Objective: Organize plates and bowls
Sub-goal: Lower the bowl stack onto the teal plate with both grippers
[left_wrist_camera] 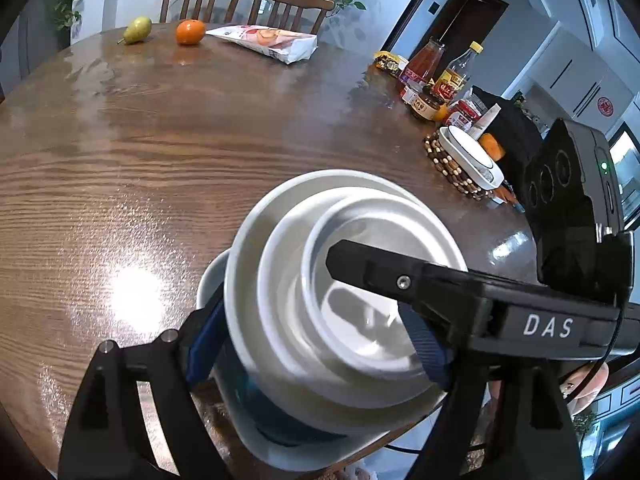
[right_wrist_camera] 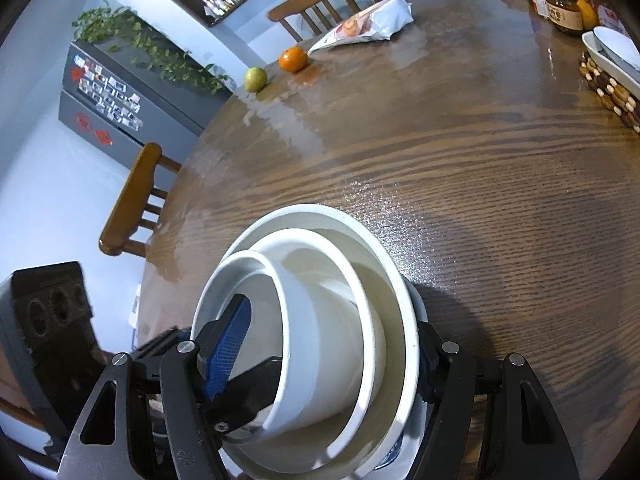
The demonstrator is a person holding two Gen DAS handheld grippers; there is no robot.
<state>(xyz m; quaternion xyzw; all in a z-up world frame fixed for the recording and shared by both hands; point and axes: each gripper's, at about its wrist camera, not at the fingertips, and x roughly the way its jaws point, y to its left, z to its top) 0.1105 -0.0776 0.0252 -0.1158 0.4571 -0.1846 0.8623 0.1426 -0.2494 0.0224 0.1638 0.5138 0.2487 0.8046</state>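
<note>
**Two grippers astride a stack of white bowls, round wooden table**

Left gripper [left_wrist_camera: 312,332]: one blue pad [left_wrist_camera: 204,344] lies against the outside of the stack of bowls [left_wrist_camera: 280,240], the other finger reaches into the innermost bowl; jaws wide, but whether they clamp cannot be told. Right gripper [right_wrist_camera: 332,320]: one pad [right_wrist_camera: 228,348] inside the innermost bowl, a little off its wall, the other finger at the outer rim; hold likewise unclear. The stack of three nested bowls sits tilted between both grippers, over a blue-tinged dish [left_wrist_camera: 212,280] at the near edge of the table [left_wrist_camera: 160,152]. Far ahead: pear [left_wrist_camera: 137,29], orange [left_wrist_camera: 191,32], snack bag [left_wrist_camera: 268,42]. Ahead to the right: bottles and jars [left_wrist_camera: 436,76], then a white dish [left_wrist_camera: 472,158] on a beaded mat [left_wrist_camera: 444,164].
</note>
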